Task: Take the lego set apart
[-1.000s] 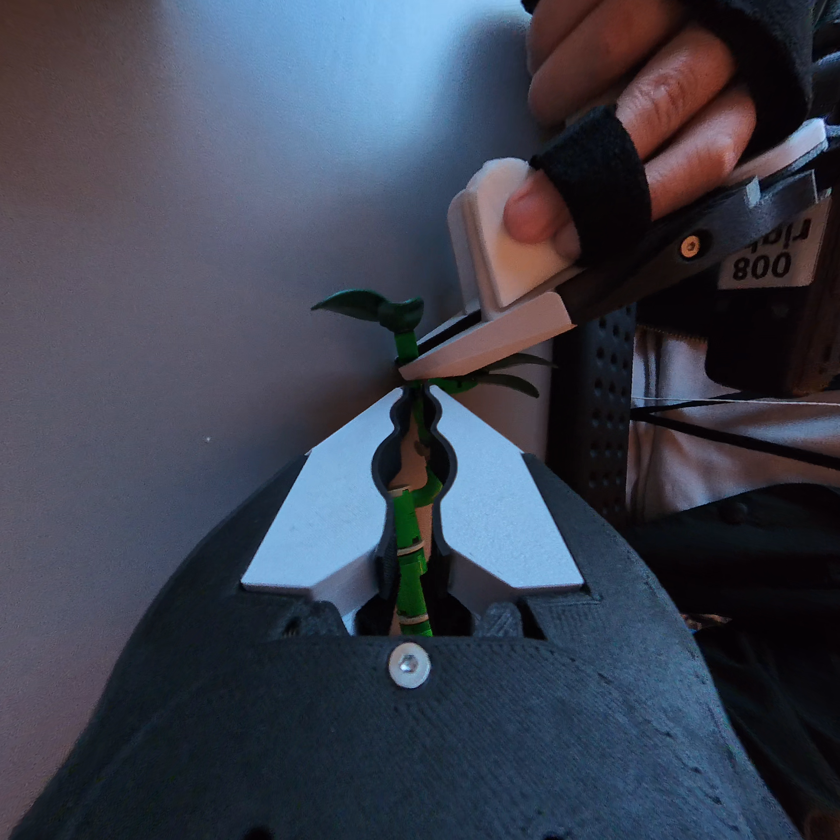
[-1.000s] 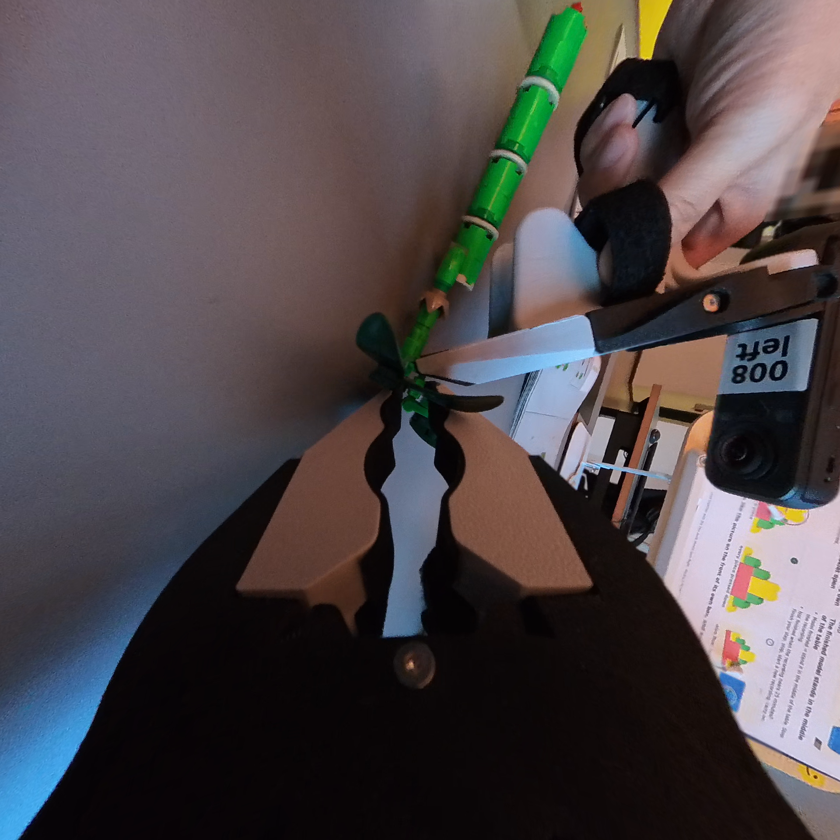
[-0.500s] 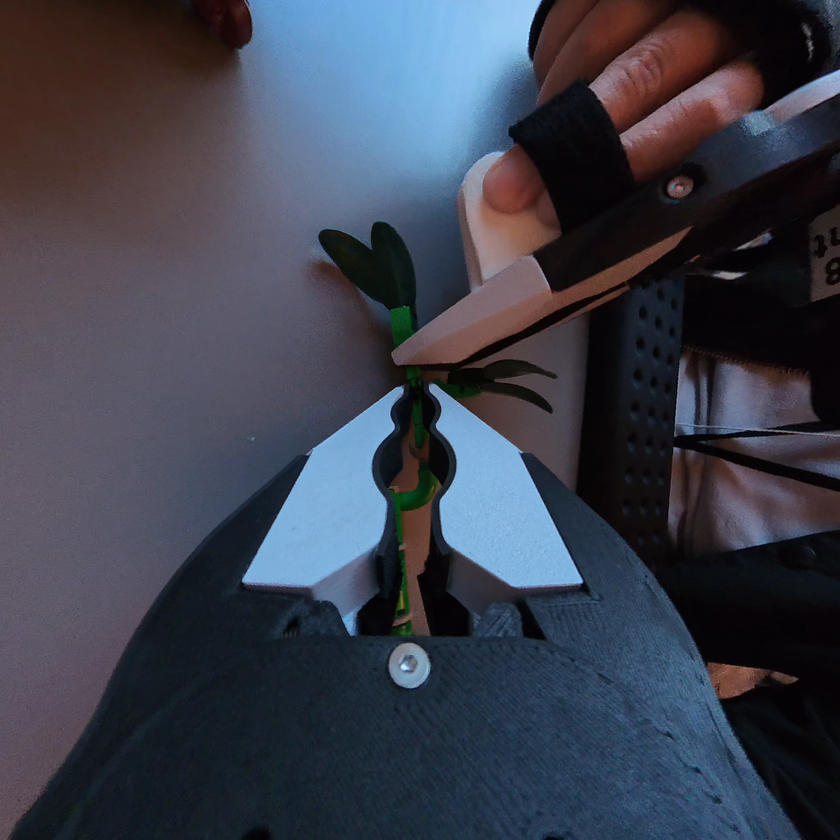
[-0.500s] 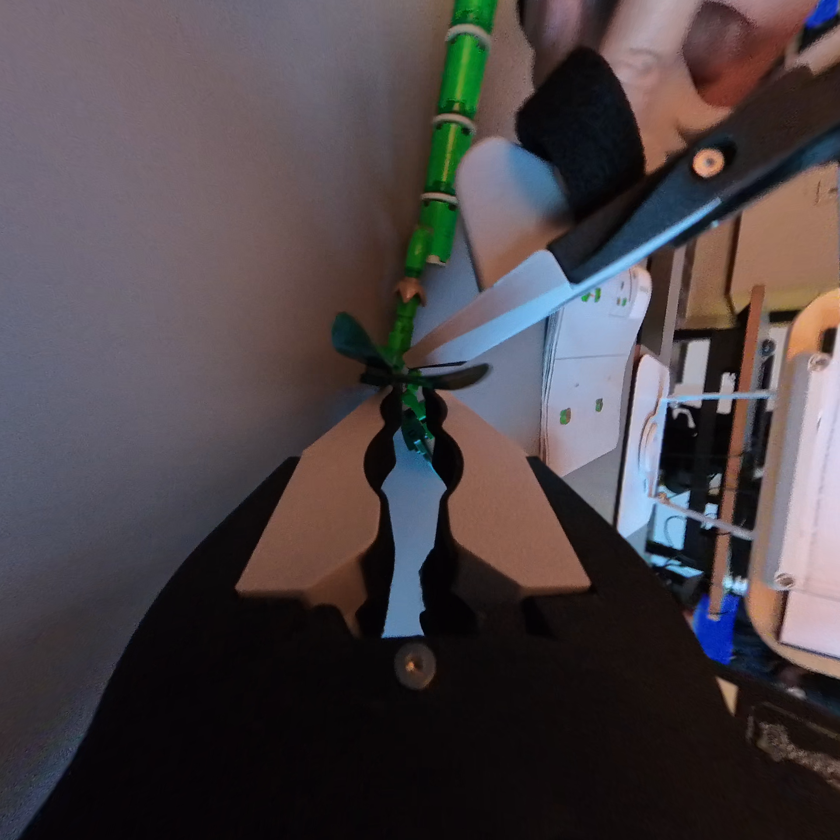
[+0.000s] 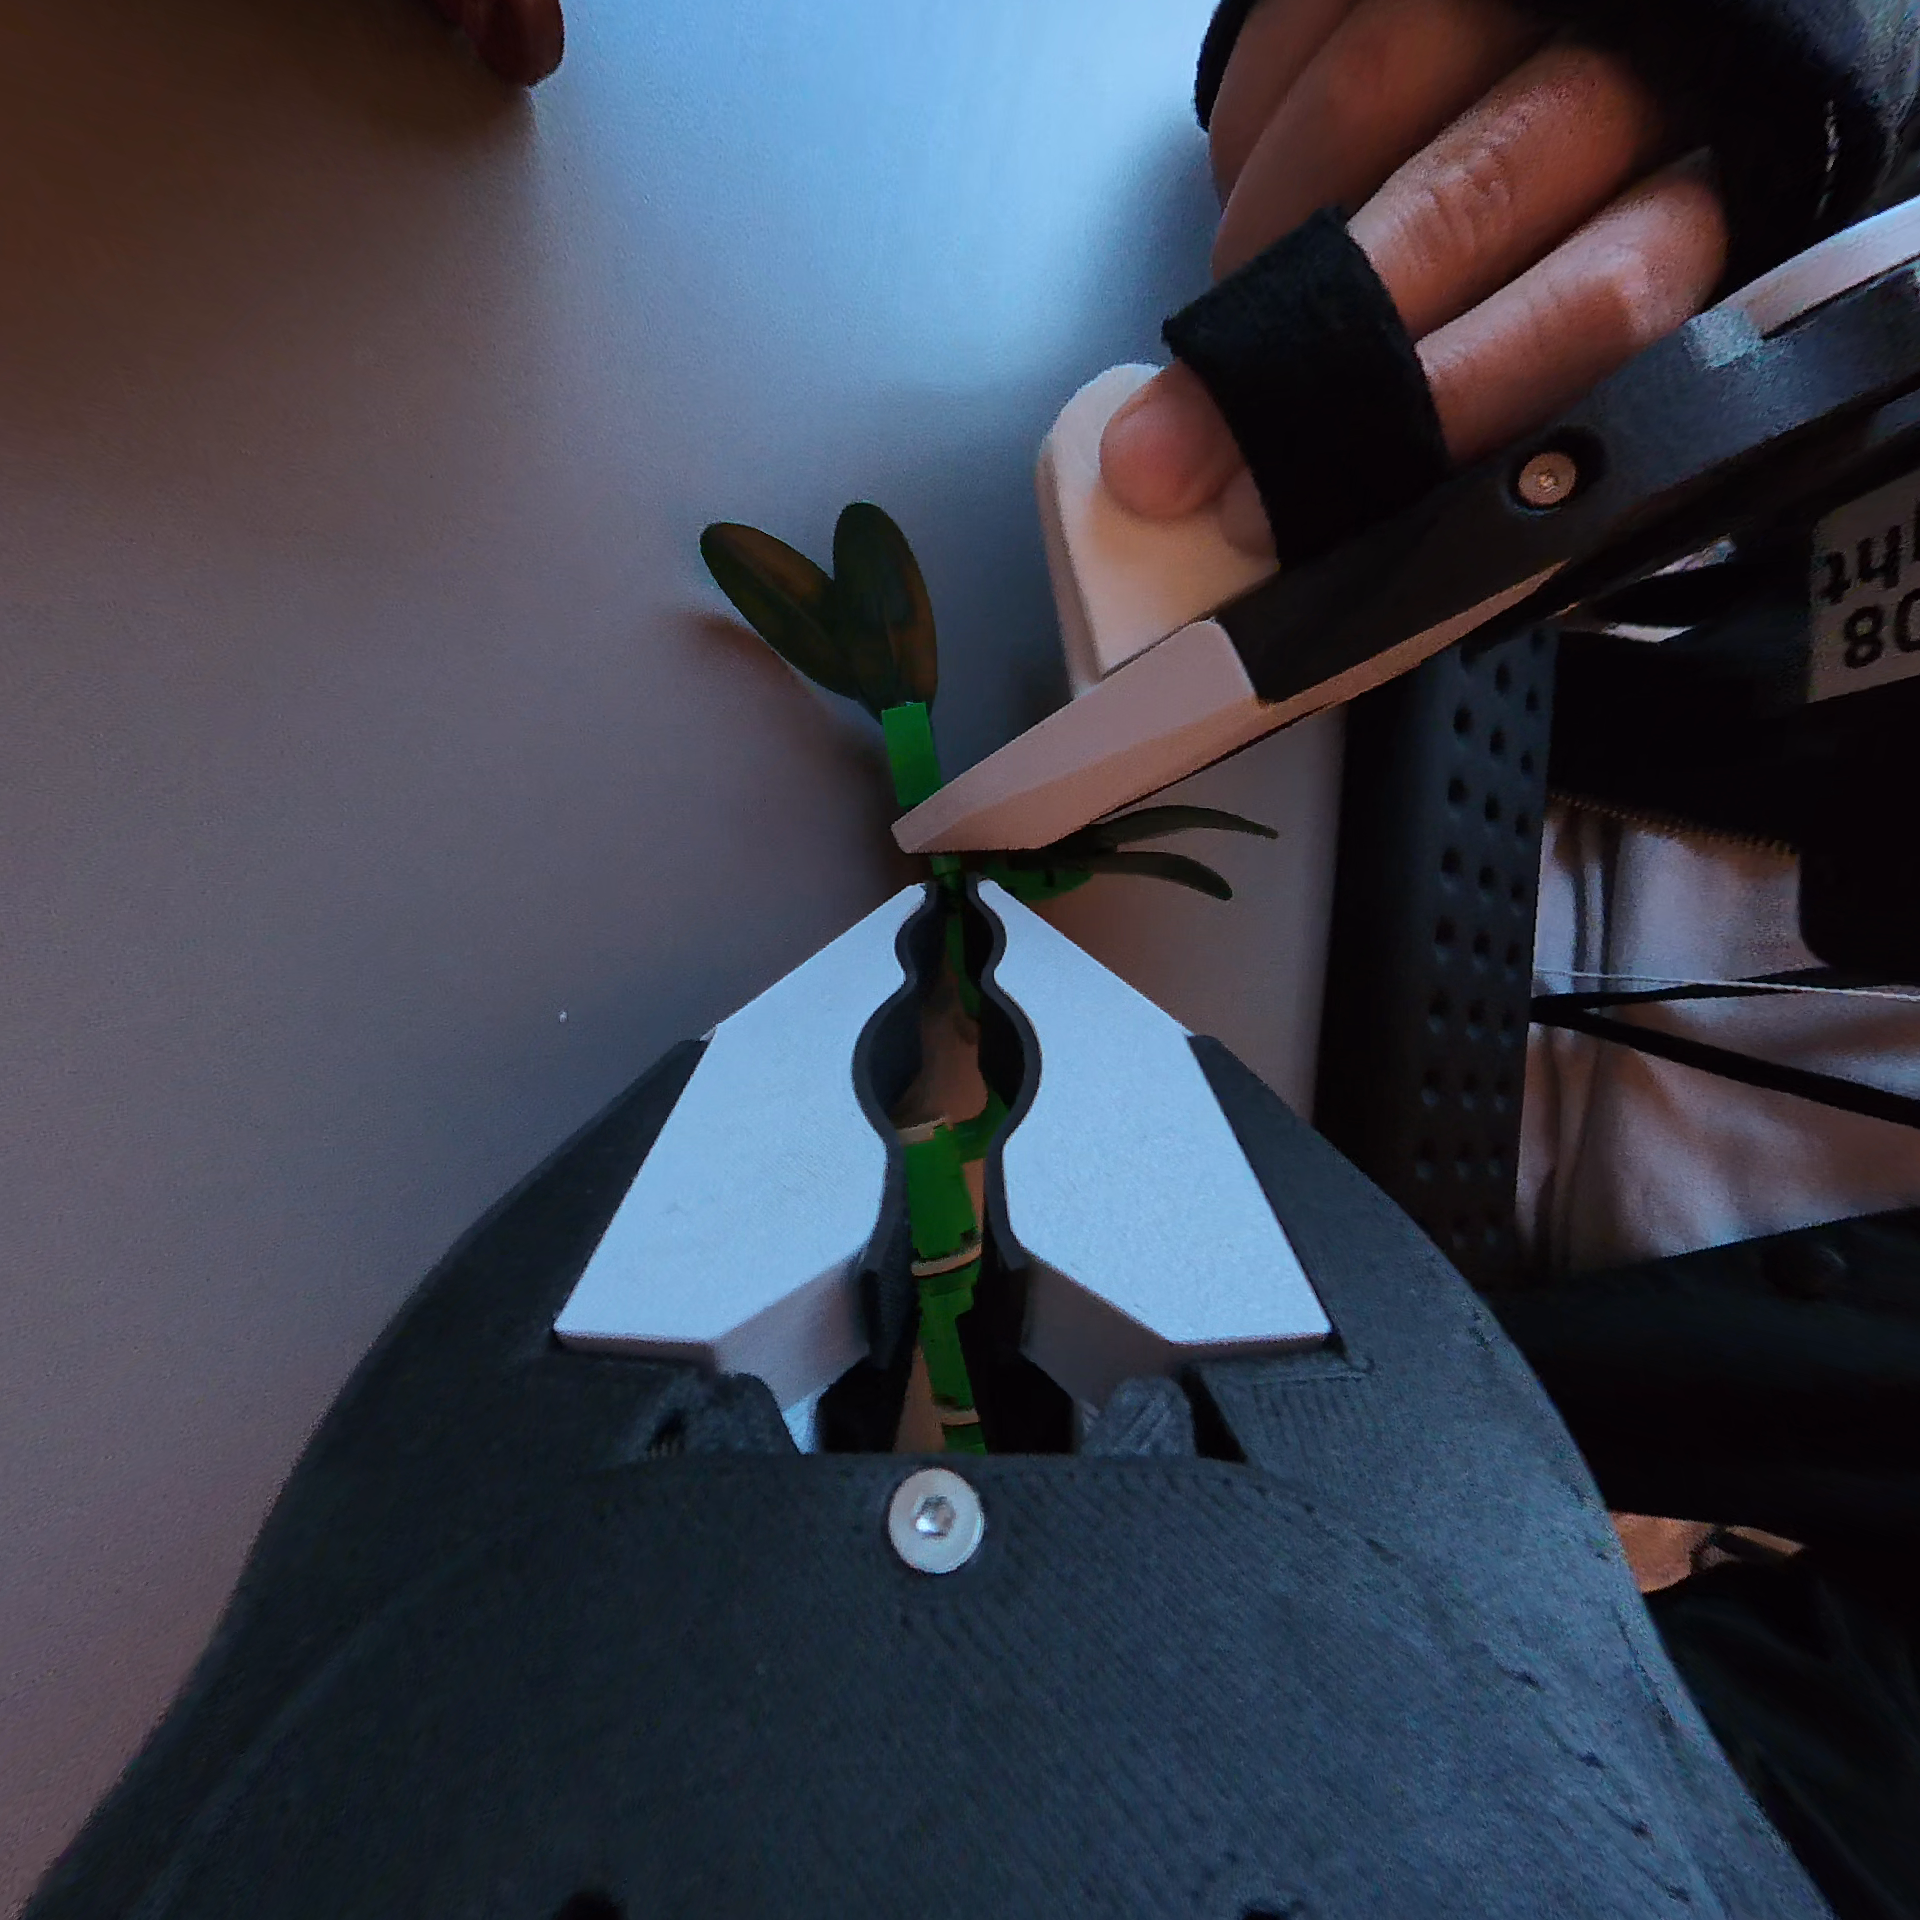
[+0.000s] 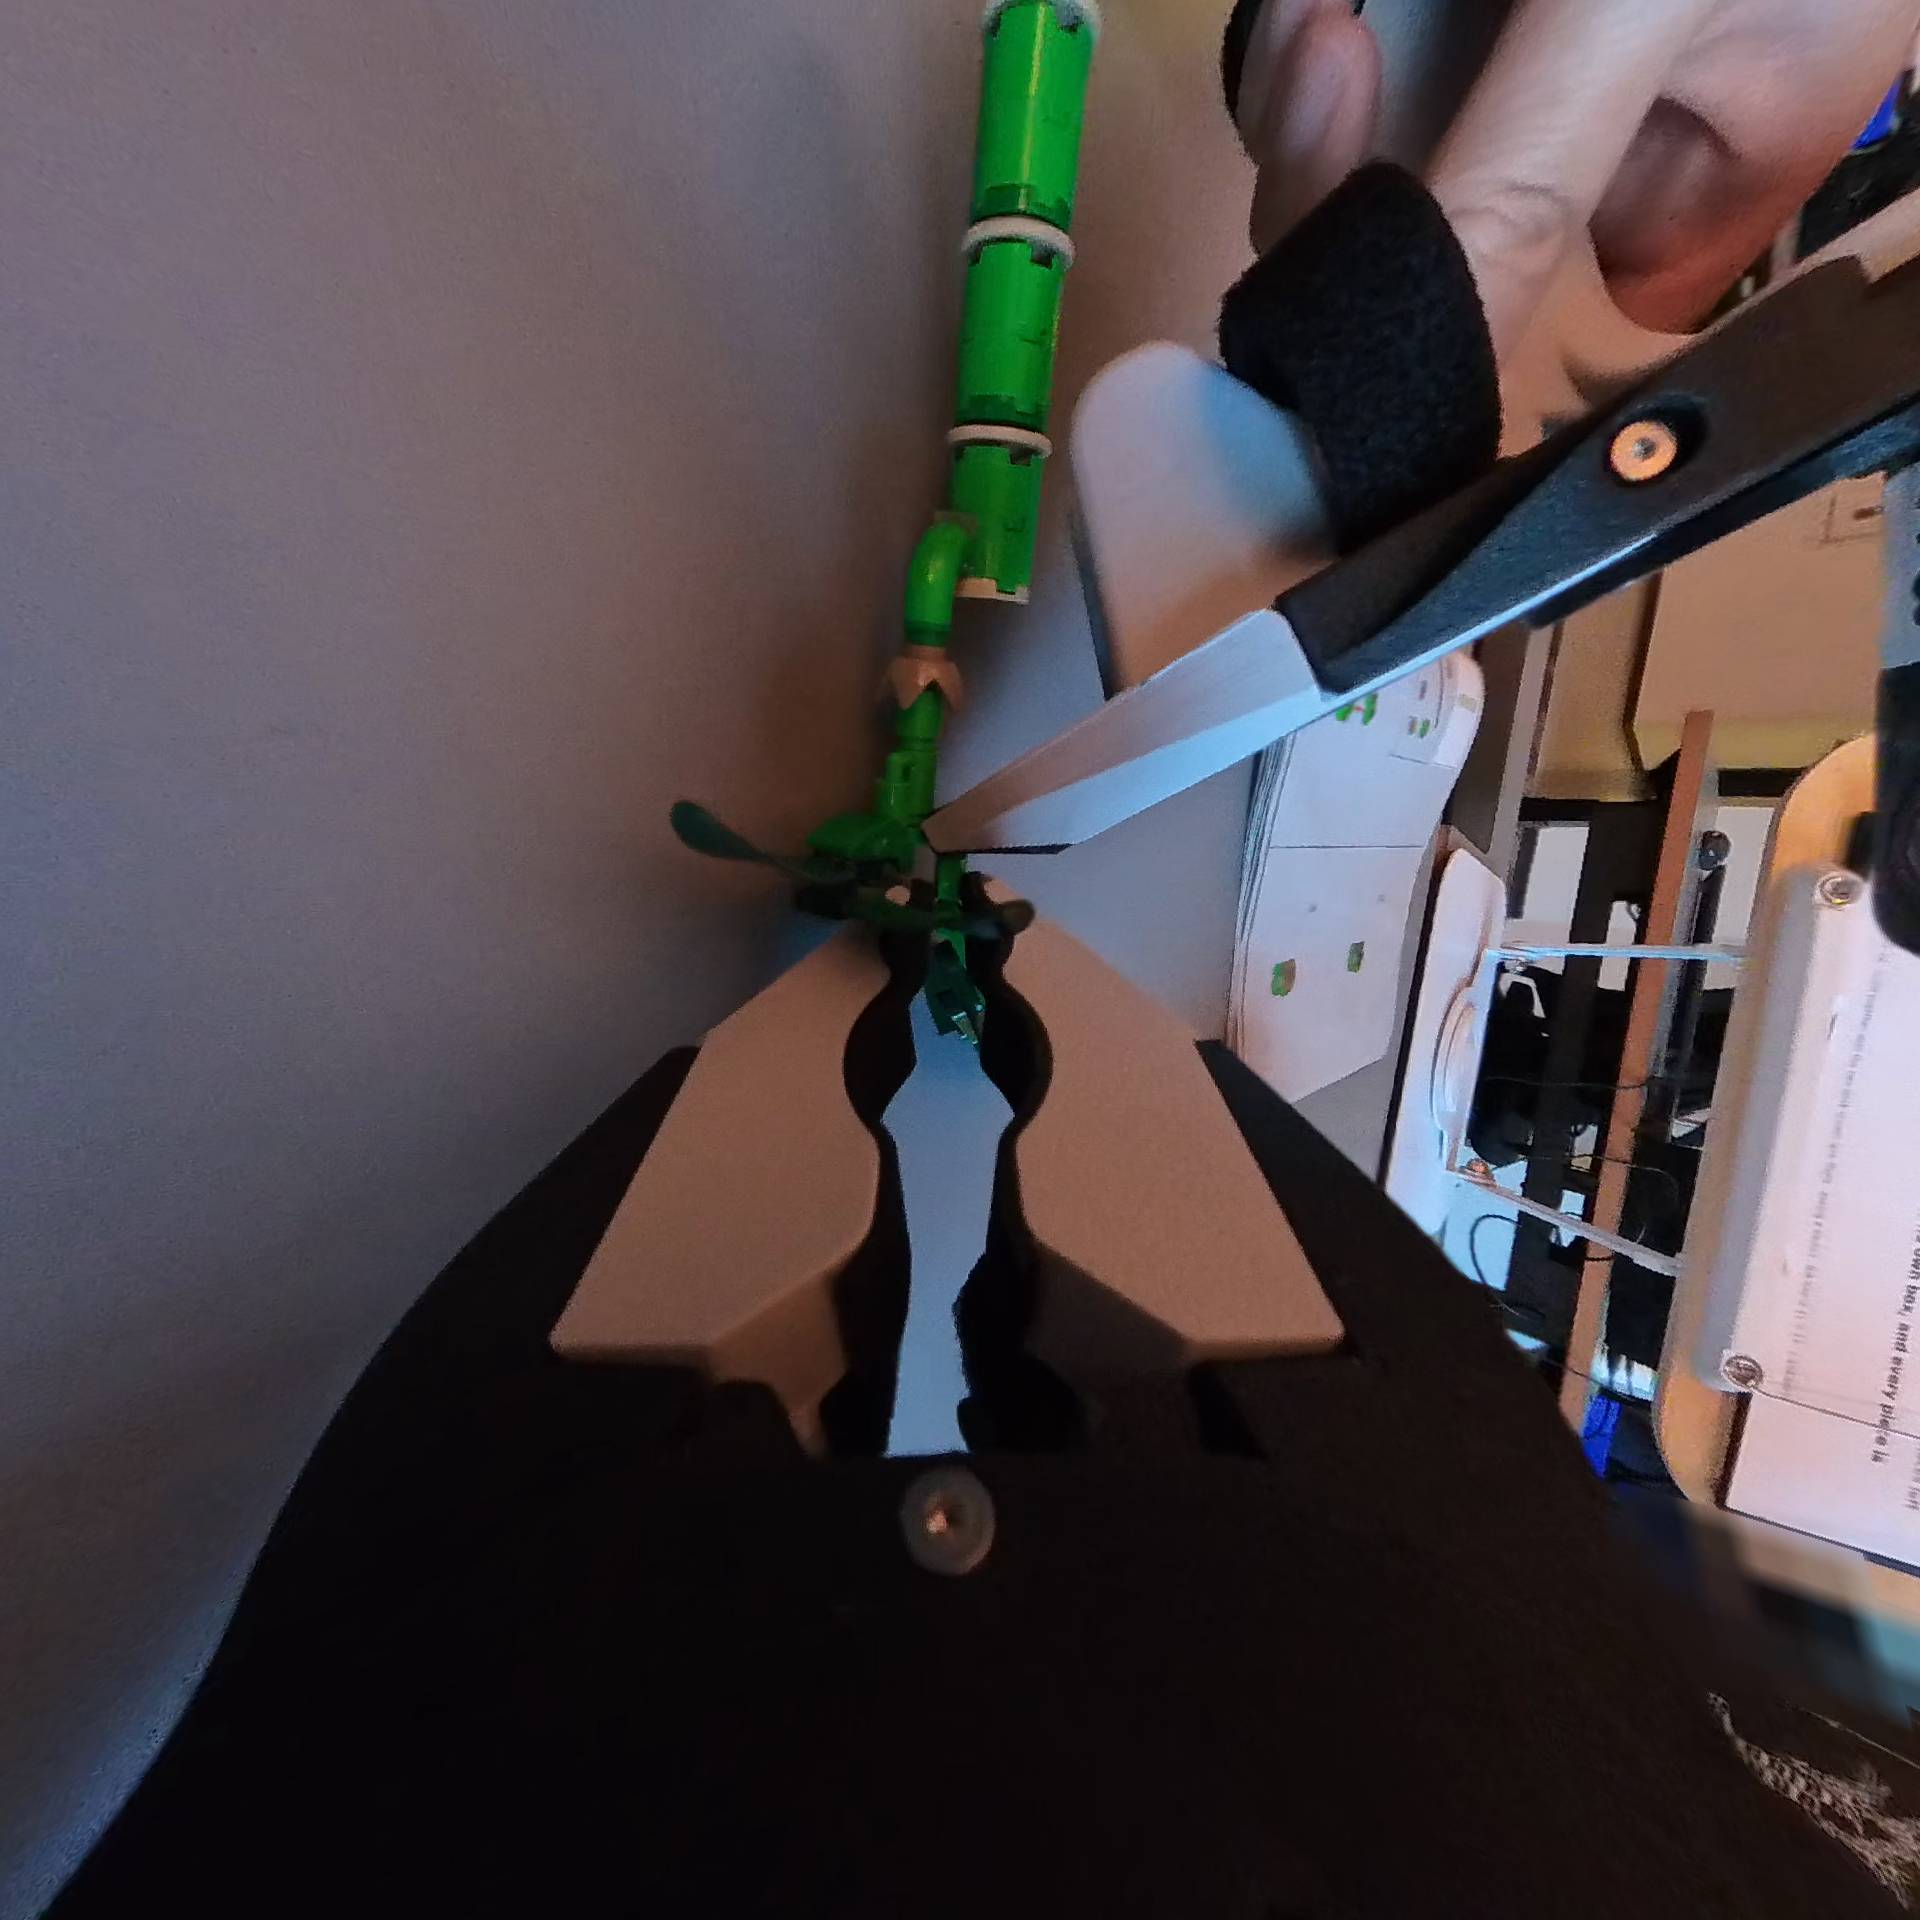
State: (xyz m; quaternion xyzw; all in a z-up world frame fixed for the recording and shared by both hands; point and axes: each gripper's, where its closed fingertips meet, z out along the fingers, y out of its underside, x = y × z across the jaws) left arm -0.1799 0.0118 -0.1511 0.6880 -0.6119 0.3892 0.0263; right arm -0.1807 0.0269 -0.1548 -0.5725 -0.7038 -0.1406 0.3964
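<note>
A green lego plant is held between both grippers above the grey table (image 5: pixel 312 623). My left gripper (image 5: pixel 951 891) is shut on its thin stem; the thick segmented stalk (image 5: pixel 940 1247) runs back between the fingers toward the camera. My right gripper (image 5: pixel 925 831) comes in from the right and pinches the stem just past the left fingertips, below a pair of dark leaves (image 5: pixel 831 613). In the right wrist view my right gripper (image 6: pixel 940 914) is shut on the leafy stem piece (image 6: pixel 862 842). The stalk (image 6: pixel 1013 312) rises beyond it, and the left gripper (image 6: pixel 935 831) meets it from the right.
A person's hands (image 5: pixel 1455 208) hold the grippers. Printed instruction sheets (image 6: pixel 1340 831) and white equipment (image 6: pixel 1818 1143) stand at the right in the right wrist view. A black perforated panel (image 5: pixel 1434 935) is at the right and a dark red object (image 5: pixel 509 31) at the top of the left wrist view. Less than 4 cm separates the two grippers' tips.
The leaf pair has turned from pointing left to pointing up in the left wrist view. In the right wrist view the stalk has swung closer to vertical. Both grippers stay shut.
</note>
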